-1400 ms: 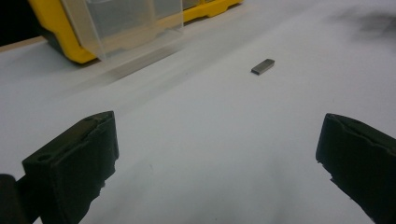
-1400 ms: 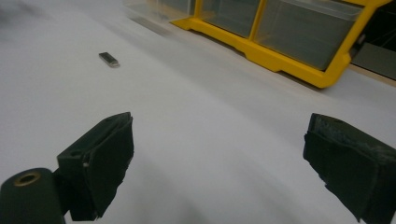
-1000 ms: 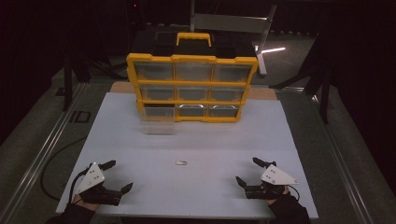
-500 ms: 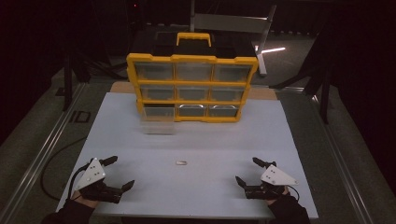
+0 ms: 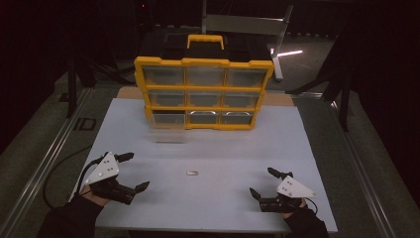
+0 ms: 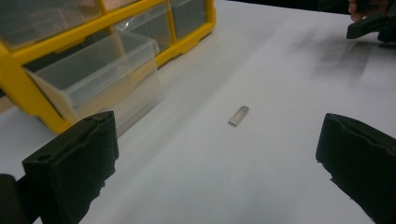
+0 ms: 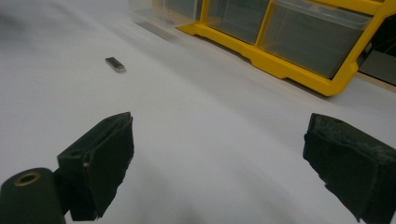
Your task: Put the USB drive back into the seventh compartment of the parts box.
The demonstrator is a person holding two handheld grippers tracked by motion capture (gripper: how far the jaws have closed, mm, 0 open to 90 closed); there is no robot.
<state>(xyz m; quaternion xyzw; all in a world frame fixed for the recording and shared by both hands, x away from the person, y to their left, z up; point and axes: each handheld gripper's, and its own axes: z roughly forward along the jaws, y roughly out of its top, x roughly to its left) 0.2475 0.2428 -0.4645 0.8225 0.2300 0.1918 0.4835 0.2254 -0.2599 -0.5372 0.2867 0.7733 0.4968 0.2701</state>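
A small flat metal piece lies on the white table top, midway between my two grippers; the left gripper view shows it ahead and the right gripper view shows it far off to the left. My left gripper stands open at the front left, nothing between its jaws. My right gripper stands open at the front right, also empty. A yellow drawer cabinet stands at the back, its bottom-left clear drawer pulled out.
The cabinet has clear drawers in three rows and a black top with a yellow handle. A metal rail runs along the table's left side. A cable trails from the left gripper. Dark surroundings lie beyond the table edges.
My left gripper has shifted slightly toward the middle of the table. The right gripper and the metal piece have stayed in place.
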